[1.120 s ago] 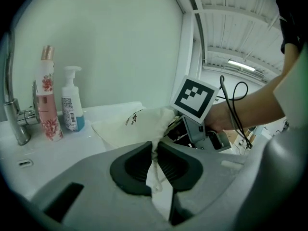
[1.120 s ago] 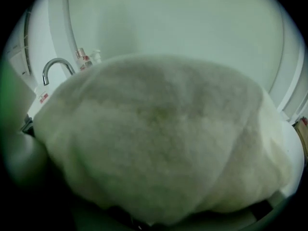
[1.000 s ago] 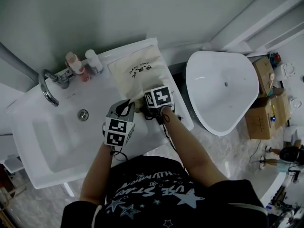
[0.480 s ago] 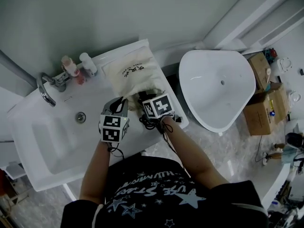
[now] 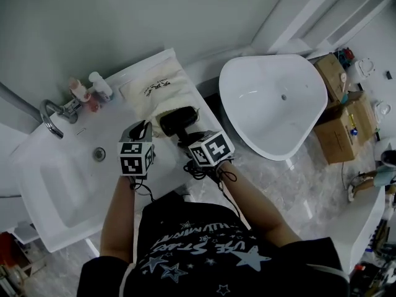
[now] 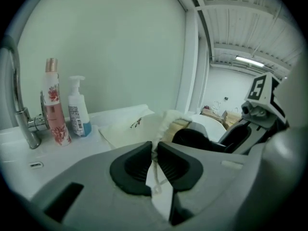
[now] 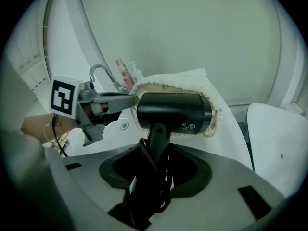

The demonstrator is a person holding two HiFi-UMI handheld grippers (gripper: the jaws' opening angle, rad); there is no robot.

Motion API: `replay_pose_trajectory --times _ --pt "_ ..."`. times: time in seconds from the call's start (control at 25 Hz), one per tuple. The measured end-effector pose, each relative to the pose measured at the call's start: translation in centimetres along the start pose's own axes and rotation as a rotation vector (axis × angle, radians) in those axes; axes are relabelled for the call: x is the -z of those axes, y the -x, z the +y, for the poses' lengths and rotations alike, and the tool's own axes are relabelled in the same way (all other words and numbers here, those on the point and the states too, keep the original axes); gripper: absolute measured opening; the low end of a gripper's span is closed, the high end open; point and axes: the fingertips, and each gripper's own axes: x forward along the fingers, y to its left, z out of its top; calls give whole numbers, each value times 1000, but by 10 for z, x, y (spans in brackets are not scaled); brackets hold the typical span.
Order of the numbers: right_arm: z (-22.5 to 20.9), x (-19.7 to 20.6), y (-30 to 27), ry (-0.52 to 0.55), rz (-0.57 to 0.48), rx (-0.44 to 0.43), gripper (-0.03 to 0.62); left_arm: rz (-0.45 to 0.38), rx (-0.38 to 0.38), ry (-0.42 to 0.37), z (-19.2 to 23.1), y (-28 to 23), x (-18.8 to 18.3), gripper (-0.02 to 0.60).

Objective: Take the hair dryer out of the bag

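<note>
A black hair dryer (image 5: 179, 119) is out of the mouth of the cream cloth bag (image 5: 154, 91), which lies on the washbasin counter. My right gripper (image 5: 187, 136) is shut on its handle (image 7: 157, 137), with the black cord bundled against it, and holds the barrel (image 7: 174, 112) crosswise just in front of the bag's fringed opening (image 7: 211, 100). My left gripper (image 5: 141, 130) sits left of the dryer, shut on the bag's edge and drawstring (image 6: 155, 154). The left gripper view shows the dryer (image 6: 197, 139) just right of the bag (image 6: 132, 128).
A chrome tap (image 5: 52, 113) and two bottles (image 5: 80, 91) (image 5: 99, 84) stand at the back of the white washbasin (image 5: 55, 184). A white bathtub (image 5: 272, 104) is to the right, with cardboard boxes (image 5: 337, 122) beyond it on the marble floor.
My right gripper has pulled back toward the person and up, drawing the hair dryer from inside the bag into the open. The left gripper has kept its hold on the bag's edge.
</note>
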Motion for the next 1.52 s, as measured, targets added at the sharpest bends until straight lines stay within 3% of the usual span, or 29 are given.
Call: replay_pose_trajectory --times 0.2,0.4,0.52,0.68,0.8,1.04,1.28,1.52 --pt "11 18 32 -89 -109 -97 179 39 -41 -28 -4 2 5 52" --pt "23 28 63 -108 -216 -161 179 60 -61 -27 -14 7 11 59" --pt "30 32 82 -120 -271 -210 179 35 -60 -35 -27 17 10 154" --pt "37 35 100 -126 -332 -260 179 -13 -84 -57 -42 43 9 172" --pt "40 35 108 -129 -365 -260 179 -55 -81 -44 -53 65 9 170" --pt "56 39 112 -118 -390 -229 179 -87 -44 -102 -66 99 23 170" --pt "94 35 118 -131 -430 -184 180 -157 -16 -58 -56 149 28 136" --pt "152 41 109 -174 -468 -137 179 -135 57 18 -34 202 58 132"
